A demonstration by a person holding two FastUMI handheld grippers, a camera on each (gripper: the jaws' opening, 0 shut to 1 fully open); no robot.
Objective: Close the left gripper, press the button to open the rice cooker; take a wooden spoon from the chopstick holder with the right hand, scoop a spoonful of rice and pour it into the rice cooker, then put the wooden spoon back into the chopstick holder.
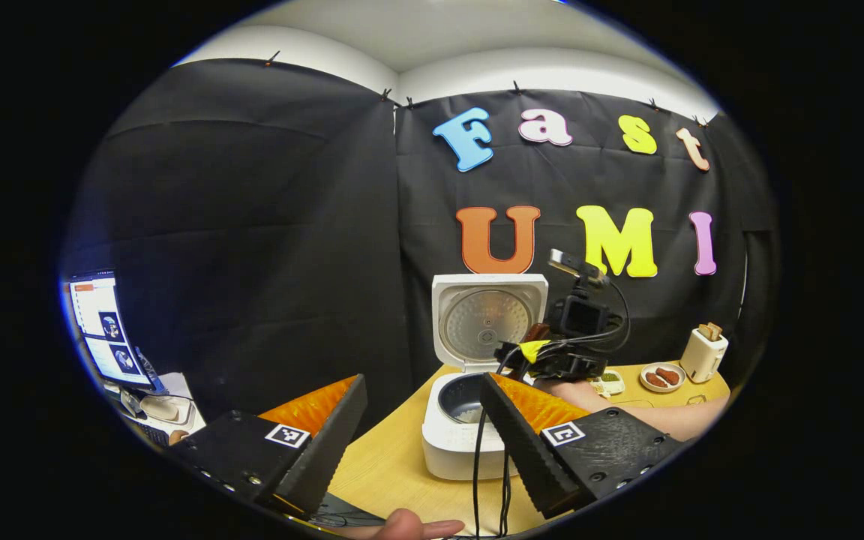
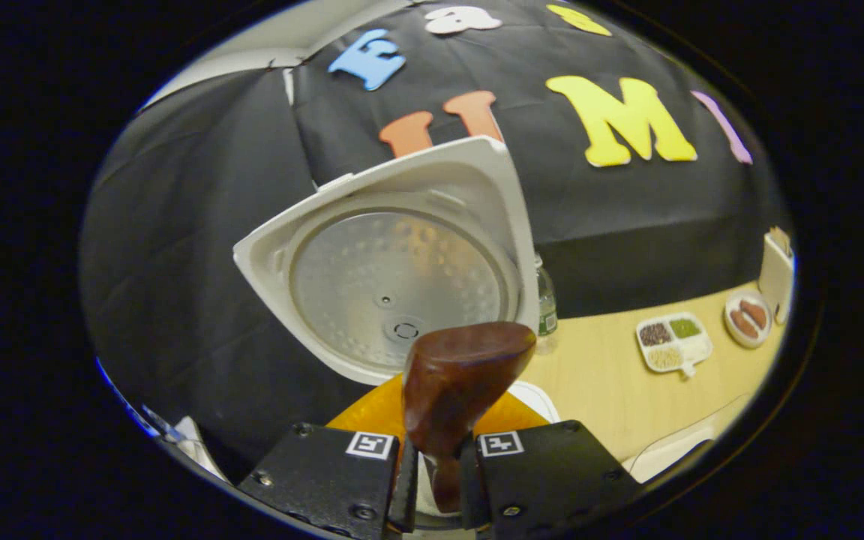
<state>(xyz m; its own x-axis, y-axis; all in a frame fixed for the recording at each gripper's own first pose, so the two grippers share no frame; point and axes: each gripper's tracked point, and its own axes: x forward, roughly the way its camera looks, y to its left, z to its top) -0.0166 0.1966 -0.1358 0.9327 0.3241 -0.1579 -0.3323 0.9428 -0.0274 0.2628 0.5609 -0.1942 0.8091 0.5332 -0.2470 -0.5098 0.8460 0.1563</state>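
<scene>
The white rice cooker (image 1: 453,442) stands on the wooden table with its lid (image 1: 488,319) swung up, and white rice lies in the dark inner pot (image 1: 466,411). My left gripper (image 1: 423,382) is open in front of the cooker, holding nothing. My right gripper (image 1: 561,358), held by a hand, hovers over the pot's right side. In the right gripper view, my right gripper (image 2: 439,454) is shut on the handle of a dark wooden spoon (image 2: 458,379). The spoon head points up toward the lid's metal inner plate (image 2: 394,281). Whether rice lies in the spoon is hidden.
A divided dish of grains (image 2: 673,341), a plate of sausages (image 2: 747,316) and a white toaster (image 1: 704,352) stand at the table's right. A bottle (image 2: 546,304) stands behind the cooker. A monitor (image 1: 106,330) sits at far left. A forearm (image 1: 672,416) lies across the table's right.
</scene>
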